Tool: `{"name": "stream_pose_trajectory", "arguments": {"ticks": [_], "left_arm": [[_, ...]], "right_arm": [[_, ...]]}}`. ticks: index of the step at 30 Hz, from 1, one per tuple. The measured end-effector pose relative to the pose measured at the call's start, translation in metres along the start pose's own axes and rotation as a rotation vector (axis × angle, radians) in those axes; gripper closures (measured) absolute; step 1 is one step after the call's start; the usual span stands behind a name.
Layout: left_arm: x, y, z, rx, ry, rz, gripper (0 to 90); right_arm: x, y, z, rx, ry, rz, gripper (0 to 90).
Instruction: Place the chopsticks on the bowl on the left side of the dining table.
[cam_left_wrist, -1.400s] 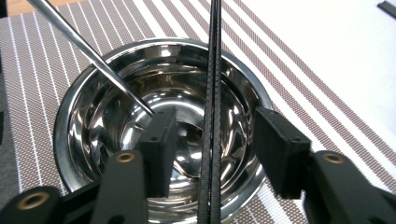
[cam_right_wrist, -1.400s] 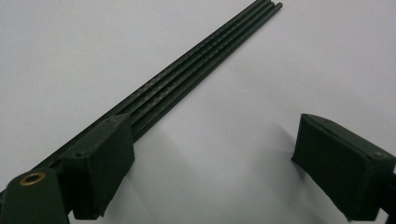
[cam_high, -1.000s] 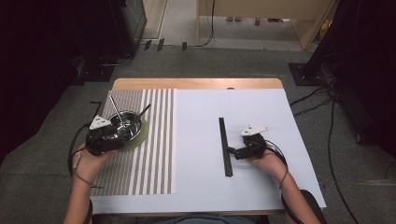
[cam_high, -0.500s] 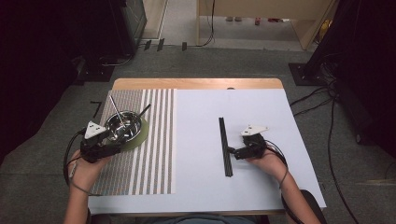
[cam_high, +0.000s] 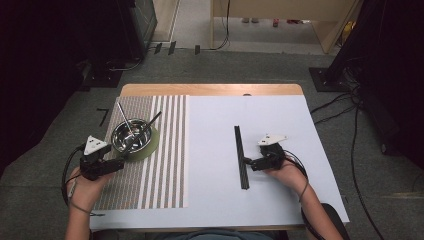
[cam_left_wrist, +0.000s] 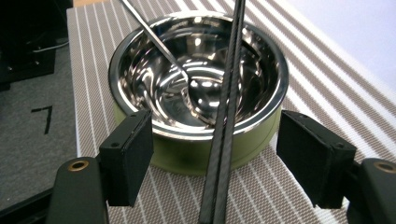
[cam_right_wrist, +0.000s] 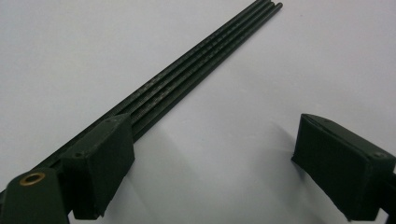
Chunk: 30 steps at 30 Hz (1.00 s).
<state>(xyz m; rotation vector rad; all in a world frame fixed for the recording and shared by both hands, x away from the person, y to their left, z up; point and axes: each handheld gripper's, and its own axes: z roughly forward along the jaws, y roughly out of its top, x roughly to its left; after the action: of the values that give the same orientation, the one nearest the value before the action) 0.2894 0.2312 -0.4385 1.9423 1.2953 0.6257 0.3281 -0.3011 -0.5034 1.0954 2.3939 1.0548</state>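
A steel bowl (cam_high: 131, 135) (cam_left_wrist: 196, 74) stands on a green base (cam_high: 152, 143) (cam_left_wrist: 187, 161) on the striped mat (cam_high: 160, 175). A metal spoon (cam_high: 124, 116) (cam_left_wrist: 154, 39) leans in the bowl. A pair of black chopsticks (cam_left_wrist: 224, 121) rests across its rim, the near end running down between my left gripper's jaws. My left gripper (cam_high: 119, 161) (cam_left_wrist: 219, 158) is open and its jaws have just been opening; the pads stand clear of the chopsticks. A bundle of black sticks (cam_high: 241, 157) (cam_right_wrist: 187, 79) lies on the white sheet. My right gripper (cam_high: 250, 163) (cam_right_wrist: 219, 163) is open beside it, one jaw against the bundle.
The white sheet (cam_high: 210, 150) covers the table right of the mat. A wooden table edge (cam_high: 210, 90) runs along the far side. Cables (cam_high: 340, 105) and dark equipment lie on the floor around the table.
My left gripper has drawn back from the bowl toward the near left. The right gripper and the bundle of sticks have not moved.
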Motion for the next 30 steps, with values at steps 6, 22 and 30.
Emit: {"name": "stream_pose_trajectory", "arguments": {"ticks": [6,22,30], "left_arm": [[0.005,-0.005,0.002,0.000,0.013,0.004,27.8],[0.012,-0.011,0.006,0.008,0.013,-0.020,28.0],[0.016,-0.013,0.006,0.004,0.027,-0.046,28.1]], "right_arm": [[0.000,0.000,0.000,0.000,0.000,0.000,11.9],[0.000,0.000,0.000,0.000,0.000,-0.001,11.9],[0.000,0.000,0.000,0.000,0.000,-0.001,11.9]]}}
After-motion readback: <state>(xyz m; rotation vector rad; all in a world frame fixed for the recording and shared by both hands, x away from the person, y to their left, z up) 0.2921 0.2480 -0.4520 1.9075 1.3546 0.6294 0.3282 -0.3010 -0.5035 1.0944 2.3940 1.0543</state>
